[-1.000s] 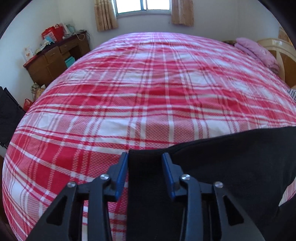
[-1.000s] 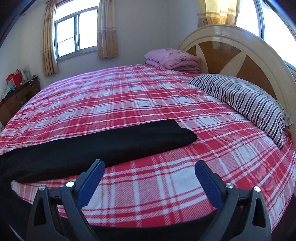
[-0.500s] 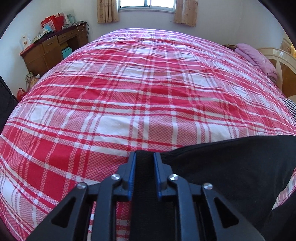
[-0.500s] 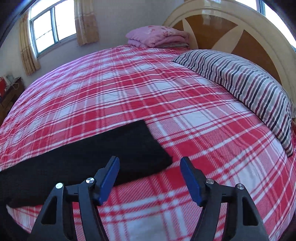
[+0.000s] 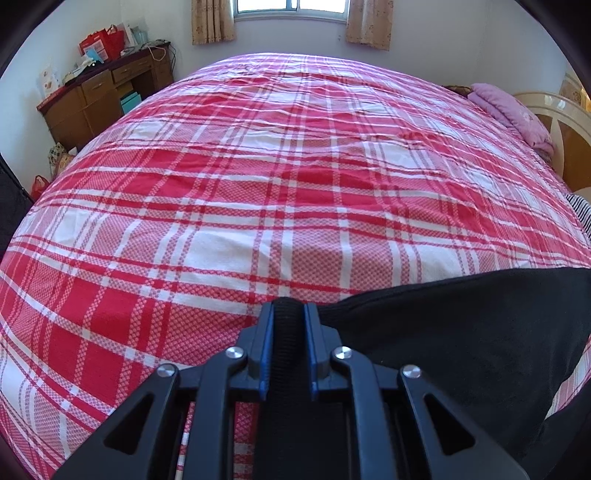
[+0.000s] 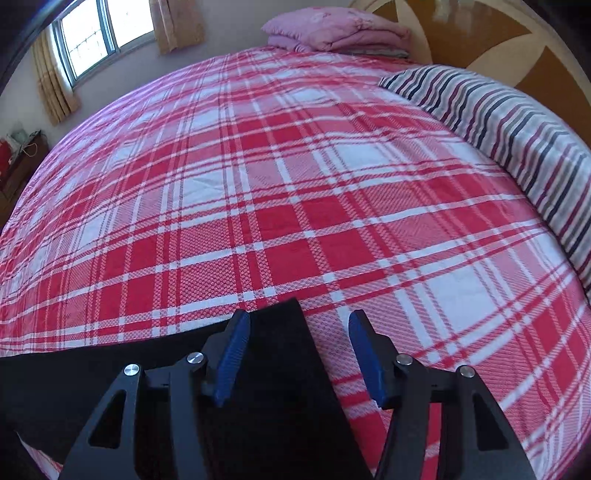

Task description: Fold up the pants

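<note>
Left wrist view: left gripper [image 5: 289,321] jaws are clamping the black pants [image 5: 461,332], hiding the waistband; right gripper [image 6: 297,347] jaws, apart, have been closing astride the hem, its underside hidden.

Right claw [image 6: 297,339], jaws just closing and not yet gripping, hung over the end of the black pants [image 6: 280,369] on the red plaid bed [image 6: 295,184], striped pillow [image 6: 517,140] beyond.

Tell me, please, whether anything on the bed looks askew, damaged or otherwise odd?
Nothing stands out: the black pants lie flat on the plaid bedsheet, with the striped pillow and folded pink blanket tidy near the headboard.
</note>
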Action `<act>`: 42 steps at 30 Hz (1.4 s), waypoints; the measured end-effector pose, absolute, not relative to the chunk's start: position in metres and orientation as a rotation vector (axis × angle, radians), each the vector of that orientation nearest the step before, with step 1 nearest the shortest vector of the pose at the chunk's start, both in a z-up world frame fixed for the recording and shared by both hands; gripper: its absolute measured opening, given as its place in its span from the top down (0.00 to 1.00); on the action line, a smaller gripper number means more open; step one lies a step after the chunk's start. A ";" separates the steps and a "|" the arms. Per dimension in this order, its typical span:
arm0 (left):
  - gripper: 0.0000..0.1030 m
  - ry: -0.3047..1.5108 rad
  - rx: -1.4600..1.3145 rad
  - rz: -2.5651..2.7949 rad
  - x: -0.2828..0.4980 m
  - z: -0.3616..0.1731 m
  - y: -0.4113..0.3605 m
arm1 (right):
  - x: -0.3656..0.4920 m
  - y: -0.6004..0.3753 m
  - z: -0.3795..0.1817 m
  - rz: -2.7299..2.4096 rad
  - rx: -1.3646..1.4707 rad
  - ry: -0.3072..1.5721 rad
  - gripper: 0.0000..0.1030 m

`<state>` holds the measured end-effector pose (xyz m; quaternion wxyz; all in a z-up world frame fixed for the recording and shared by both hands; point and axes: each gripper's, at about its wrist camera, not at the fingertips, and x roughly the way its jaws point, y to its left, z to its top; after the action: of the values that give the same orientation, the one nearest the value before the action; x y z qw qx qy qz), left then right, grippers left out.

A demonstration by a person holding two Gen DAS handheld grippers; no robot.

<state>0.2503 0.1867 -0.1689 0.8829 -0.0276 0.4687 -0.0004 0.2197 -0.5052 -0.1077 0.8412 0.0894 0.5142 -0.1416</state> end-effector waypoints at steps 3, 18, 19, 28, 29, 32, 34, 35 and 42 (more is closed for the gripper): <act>0.84 0.968 -0.062 -0.011 0.251 -0.172 0.188 | 0.221 -0.501 -0.111 -0.270 0.160 1.077 0.69; 0.87 0.814 -0.128 -0.099 0.227 -0.129 0.199 | 0.164 -0.475 -0.027 -0.242 0.127 0.826 0.95; 0.87 0.797 -0.141 -0.108 0.224 -0.126 0.201 | 0.155 -0.473 -0.020 -0.239 0.122 0.801 0.95; 0.87 0.652 -0.206 -0.191 0.184 -0.100 0.214 | 0.070 -0.461 0.014 -0.232 0.126 0.649 0.95; 0.87 0.640 -0.210 -0.200 0.180 -0.099 0.215 | 0.062 -0.461 0.013 -0.236 0.129 0.646 0.95; 0.87 0.605 -0.218 -0.229 0.162 -0.095 0.218 | 0.039 -0.466 0.009 -0.248 0.162 0.639 0.95; 0.87 0.587 -0.225 -0.242 0.149 -0.093 0.220 | 0.023 -0.468 0.006 -0.260 0.186 0.629 0.95; 0.87 0.578 -0.233 -0.249 0.141 -0.093 0.222 | 0.015 -0.470 0.004 -0.264 0.204 0.621 0.95; 0.87 0.537 -0.245 -0.271 0.096 -0.093 0.235 | -0.040 -0.473 -0.005 -0.276 0.269 0.574 0.95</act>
<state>0.0963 0.2353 -0.0931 0.9477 -0.1206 0.2637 -0.1330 -0.0399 -0.4735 -0.0055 0.9409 0.1318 0.2812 -0.1355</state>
